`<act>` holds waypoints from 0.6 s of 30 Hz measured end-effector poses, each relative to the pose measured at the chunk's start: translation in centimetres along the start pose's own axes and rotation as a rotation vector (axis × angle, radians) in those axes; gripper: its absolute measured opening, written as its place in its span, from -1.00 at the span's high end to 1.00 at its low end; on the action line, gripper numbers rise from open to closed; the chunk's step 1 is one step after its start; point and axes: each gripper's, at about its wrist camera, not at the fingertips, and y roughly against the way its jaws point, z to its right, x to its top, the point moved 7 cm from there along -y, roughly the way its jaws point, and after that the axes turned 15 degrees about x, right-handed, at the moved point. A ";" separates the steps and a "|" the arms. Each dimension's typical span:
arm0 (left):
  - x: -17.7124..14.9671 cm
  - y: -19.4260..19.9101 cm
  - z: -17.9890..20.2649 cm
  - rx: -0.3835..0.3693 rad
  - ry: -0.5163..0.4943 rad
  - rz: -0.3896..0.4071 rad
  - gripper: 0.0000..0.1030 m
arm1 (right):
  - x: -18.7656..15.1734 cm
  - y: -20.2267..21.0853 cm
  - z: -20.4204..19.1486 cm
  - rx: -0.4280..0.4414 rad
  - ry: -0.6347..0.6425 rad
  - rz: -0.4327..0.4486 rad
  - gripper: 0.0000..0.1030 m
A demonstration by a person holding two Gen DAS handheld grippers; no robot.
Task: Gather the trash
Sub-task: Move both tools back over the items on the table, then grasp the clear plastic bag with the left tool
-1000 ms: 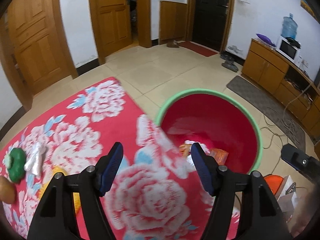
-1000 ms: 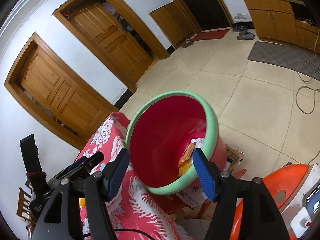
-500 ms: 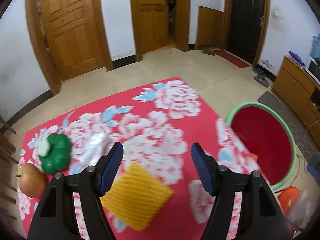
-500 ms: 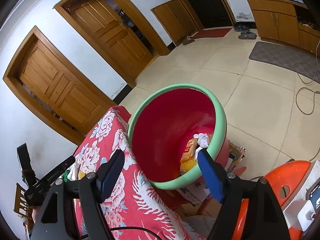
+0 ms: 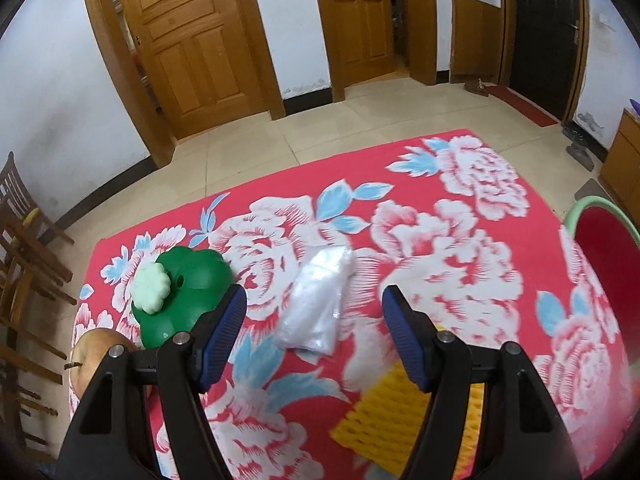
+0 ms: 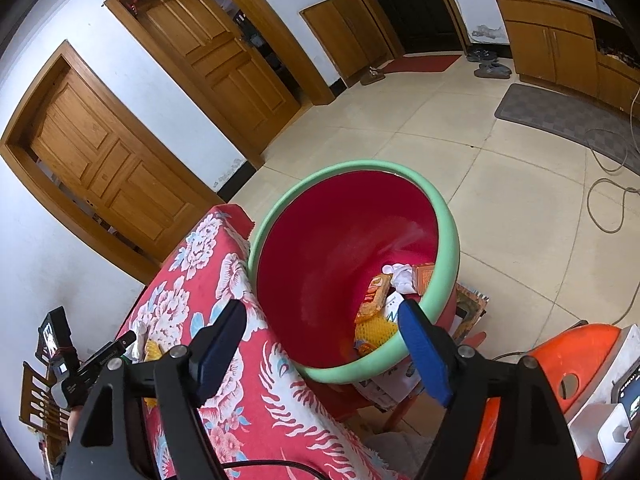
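In the left wrist view my left gripper [image 5: 312,336] is open and empty, just above a clear plastic bag [image 5: 316,300] that lies on the red flowered tablecloth [image 5: 440,216]. A yellow foam net [image 5: 392,420] lies under the right finger. In the right wrist view my right gripper [image 6: 324,352] is open and empty, over the near rim of the red bin with a green rim [image 6: 444,216]. The bin holds orange wrappers [image 6: 374,292], white paper [image 6: 400,276] and a yellow net [image 6: 374,326]. The bin's edge also shows in the left wrist view [image 5: 588,204].
A green flower-shaped lid [image 5: 184,292] and a pear [image 5: 96,356] lie at the table's left. Wooden chairs [image 5: 20,248] stand left of the table. An orange stool [image 6: 560,360] stands right of the bin. Cables [image 6: 608,184] lie on the tiled floor.
My left gripper has swung left from the bin, across the table, to above the plastic bag. My right gripper stays over the bin, shifted slightly.
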 end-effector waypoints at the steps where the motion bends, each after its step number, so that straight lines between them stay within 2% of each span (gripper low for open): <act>1: 0.0 -0.4 0.0 0.001 -0.001 -0.001 -0.36 | 0.1 -0.1 0.0 -0.002 0.002 -0.002 -0.56; 9: 0.1 -2.8 0.0 -0.003 -0.003 -0.036 -0.36 | 0.2 -0.6 0.0 -0.006 0.012 -0.011 -0.56; 11: -0.1 -3.2 0.1 -0.022 0.002 -0.050 -0.21 | 0.2 -0.6 -0.1 -0.006 0.014 -0.012 -0.56; 13: -0.3 -3.6 0.4 -0.049 0.003 -0.068 0.14 | 0.3 -0.6 0.0 -0.007 0.017 -0.011 -0.56; 15: -0.3 -3.6 0.5 -0.086 0.019 -0.076 0.27 | 0.3 -0.6 0.0 -0.005 0.015 -0.013 -0.56; 18: -0.4 -3.3 0.4 -0.103 0.031 -0.079 0.38 | 0.3 -0.7 -0.2 -0.002 0.017 -0.016 -0.56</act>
